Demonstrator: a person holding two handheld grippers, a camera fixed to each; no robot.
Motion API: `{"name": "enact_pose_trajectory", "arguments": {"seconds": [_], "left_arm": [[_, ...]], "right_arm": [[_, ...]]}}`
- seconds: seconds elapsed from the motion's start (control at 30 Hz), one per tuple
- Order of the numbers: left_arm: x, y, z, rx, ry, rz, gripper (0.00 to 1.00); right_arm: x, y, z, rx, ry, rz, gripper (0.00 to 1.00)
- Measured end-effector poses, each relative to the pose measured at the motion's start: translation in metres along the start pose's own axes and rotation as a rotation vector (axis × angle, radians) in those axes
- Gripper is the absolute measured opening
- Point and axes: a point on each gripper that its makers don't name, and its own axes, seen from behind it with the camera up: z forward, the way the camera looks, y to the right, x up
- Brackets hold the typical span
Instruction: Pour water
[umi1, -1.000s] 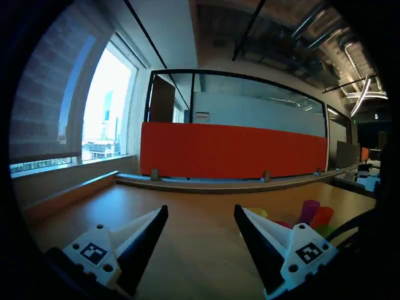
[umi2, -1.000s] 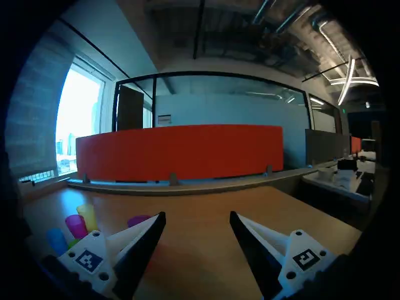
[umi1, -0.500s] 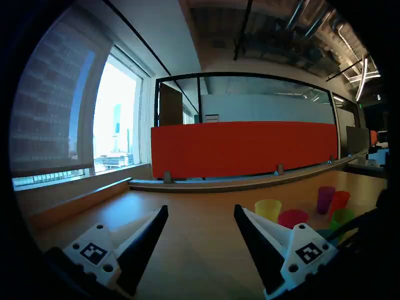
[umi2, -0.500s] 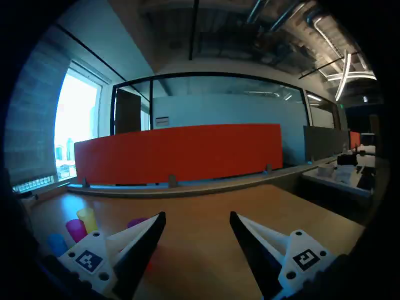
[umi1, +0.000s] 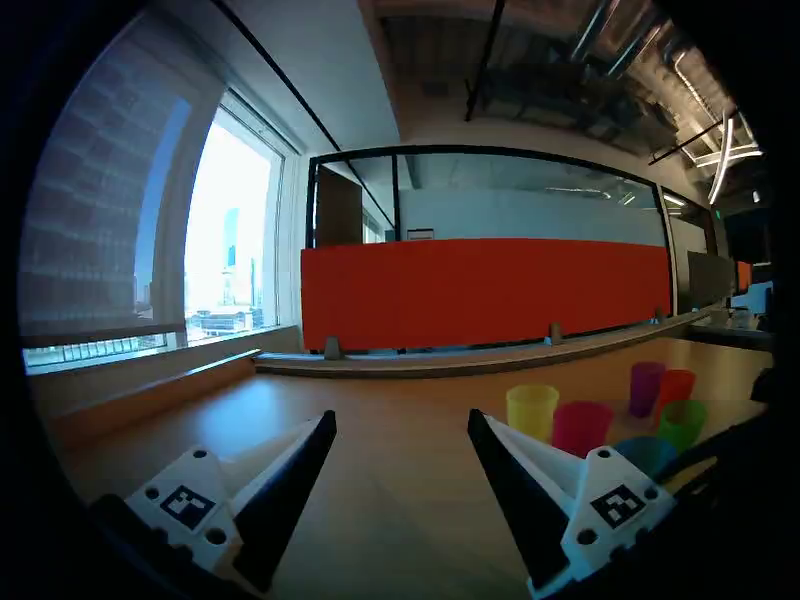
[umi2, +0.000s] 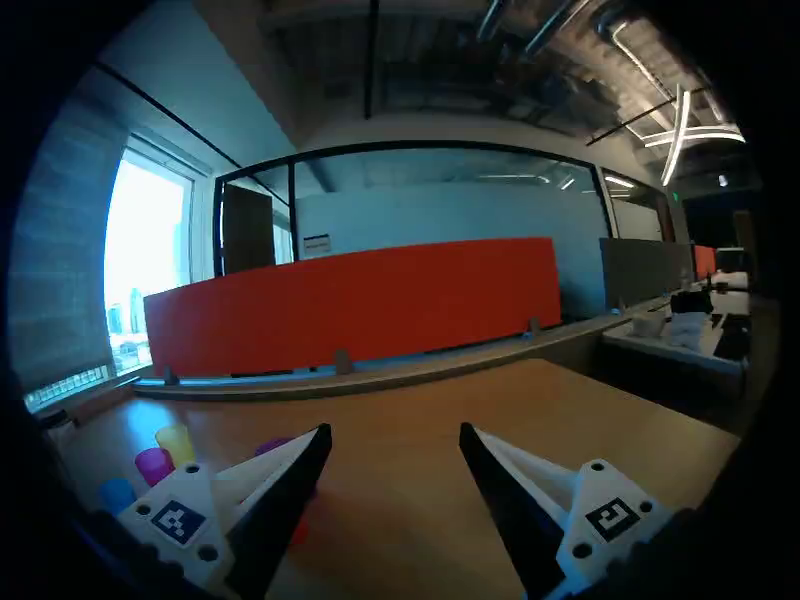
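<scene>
In the left gripper view several plastic cups stand on the wooden table at the right: a yellow cup (umi1: 532, 411), a pink cup (umi1: 581, 427), a purple cup (umi1: 646, 387), an orange-red cup (umi1: 677, 387), a green cup (umi1: 682, 422) and a blue cup (umi1: 644, 453) half hidden behind my finger. My left gripper (umi1: 400, 432) is open above the table, left of the cups, holding nothing. In the right gripper view a yellow cup (umi2: 176, 443), a magenta cup (umi2: 154, 465) and a blue cup (umi2: 117, 494) stand at the far left. My right gripper (umi2: 393, 437) is open and holds nothing.
An orange partition screen (umi1: 485, 293) runs along the table's (umi1: 400, 440) far edge. Windows (umi1: 225, 250) and a wooden ledge lie to the left. A neighbouring desk with items (umi2: 680, 335) stands to the right.
The left gripper view has swung right over the second, bringing the cups into fuller sight. The right gripper view has tilted slightly, and the cups sit lower at its left. Both grippers stay open.
</scene>
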Motion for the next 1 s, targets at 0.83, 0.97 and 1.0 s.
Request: {"name": "enact_pose_trajectory", "arguments": {"seconds": [0.83, 0.97, 1.0], "left_arm": [[-0.0066, -0.0041, -0.0041, -0.011, -0.020, -0.031, 0.98], [-0.0070, -0.0034, -0.0042, -0.013, -0.021, -0.031, 0.98], [-0.0071, -0.0033, -0.0042, -0.014, -0.021, -0.031, 0.98]], "right_arm": [[0.0006, -0.0067, -0.0050, 0.024, -0.007, 0.016, 0.99], [0.0027, -0.0062, -0.0046, 0.025, -0.004, 0.006, 0.99], [0.0031, -0.0062, -0.0045, 0.025, -0.003, 0.002, 0.99]]}}
